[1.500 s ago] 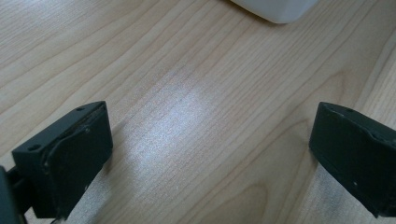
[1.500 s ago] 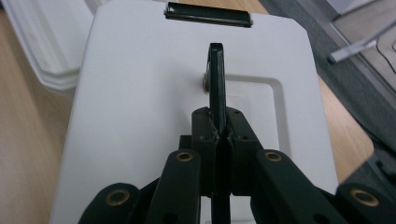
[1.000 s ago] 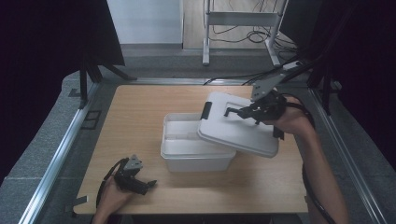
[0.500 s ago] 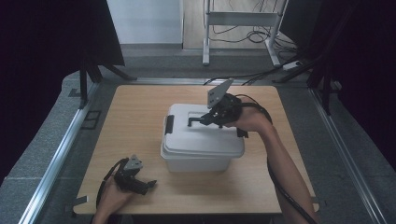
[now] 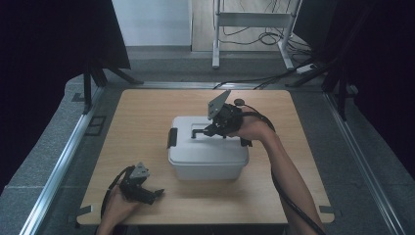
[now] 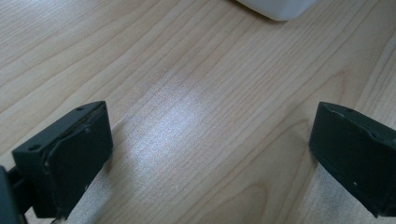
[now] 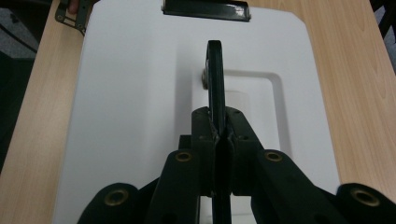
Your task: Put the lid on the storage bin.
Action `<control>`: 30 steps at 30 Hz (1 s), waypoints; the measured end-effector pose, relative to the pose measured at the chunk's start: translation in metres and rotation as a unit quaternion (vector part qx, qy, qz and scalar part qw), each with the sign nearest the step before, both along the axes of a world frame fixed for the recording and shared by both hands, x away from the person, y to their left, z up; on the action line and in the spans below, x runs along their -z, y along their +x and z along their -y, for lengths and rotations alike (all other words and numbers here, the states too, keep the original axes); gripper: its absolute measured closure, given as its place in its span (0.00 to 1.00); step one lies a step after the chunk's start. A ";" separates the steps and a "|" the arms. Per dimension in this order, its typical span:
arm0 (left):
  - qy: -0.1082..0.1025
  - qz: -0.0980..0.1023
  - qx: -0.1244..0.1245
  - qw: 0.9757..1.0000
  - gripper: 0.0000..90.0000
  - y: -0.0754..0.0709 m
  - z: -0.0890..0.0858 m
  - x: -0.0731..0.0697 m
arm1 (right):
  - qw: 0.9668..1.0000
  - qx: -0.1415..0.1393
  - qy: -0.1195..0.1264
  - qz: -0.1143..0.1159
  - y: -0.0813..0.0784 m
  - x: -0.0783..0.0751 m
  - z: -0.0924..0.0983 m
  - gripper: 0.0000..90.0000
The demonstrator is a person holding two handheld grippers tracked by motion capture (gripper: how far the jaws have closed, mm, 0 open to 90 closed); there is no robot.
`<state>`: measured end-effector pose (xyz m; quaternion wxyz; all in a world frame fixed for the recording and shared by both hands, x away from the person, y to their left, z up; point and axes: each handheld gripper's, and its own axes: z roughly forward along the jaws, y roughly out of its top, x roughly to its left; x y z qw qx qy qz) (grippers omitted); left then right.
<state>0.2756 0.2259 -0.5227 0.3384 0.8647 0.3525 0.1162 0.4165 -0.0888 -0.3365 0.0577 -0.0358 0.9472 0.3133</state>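
Observation:
A white plastic box (image 5: 208,164) stands in the middle of the wooden table (image 5: 147,112), with its white lid (image 5: 195,144) lying flat on top. The lid has a black carry handle (image 7: 215,74) raised on edge and a black latch (image 5: 172,137) at its left end. My right gripper (image 5: 204,132) is shut on that handle; in the right gripper view the jaws pinch the handle's thin bar (image 7: 219,135). My left gripper (image 5: 155,194) rests open on the table near the front left, its fingers (image 6: 70,154) wide apart over bare wood.
A corner of the white box (image 6: 280,7) shows at the top of the left gripper view. Metal rails (image 5: 63,161) run along the table's sides. A white frame stand (image 5: 254,19) and cables lie on the floor beyond the far edge.
My right gripper carried the lid by its handle from the right, leftward over the box, and the lid now sits flat on the box. The left gripper stayed put.

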 end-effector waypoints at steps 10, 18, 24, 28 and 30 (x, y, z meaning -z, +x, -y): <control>-0.001 0.000 -0.001 1.000 0.00 0.000 0.000 0.000 | 0.999 0.050 0.008 0.003 -0.002 0.001 0.000 0.37; -0.001 0.000 -0.001 1.000 0.00 0.000 0.000 0.000 | 0.994 0.104 0.015 0.002 -0.008 -0.002 0.029 0.17; 0.000 0.000 -0.001 1.000 0.00 0.000 0.000 0.000 | 0.991 0.135 0.020 0.005 -0.015 -0.003 0.055 0.15; 0.001 0.000 -0.001 1.000 0.00 0.000 0.000 0.000 | 0.984 0.173 0.032 0.001 -0.019 -0.003 0.074 0.14; 0.000 0.000 -0.002 1.000 0.00 0.000 0.000 0.000 | 0.981 0.192 0.038 -0.006 -0.021 -0.002 0.084 0.10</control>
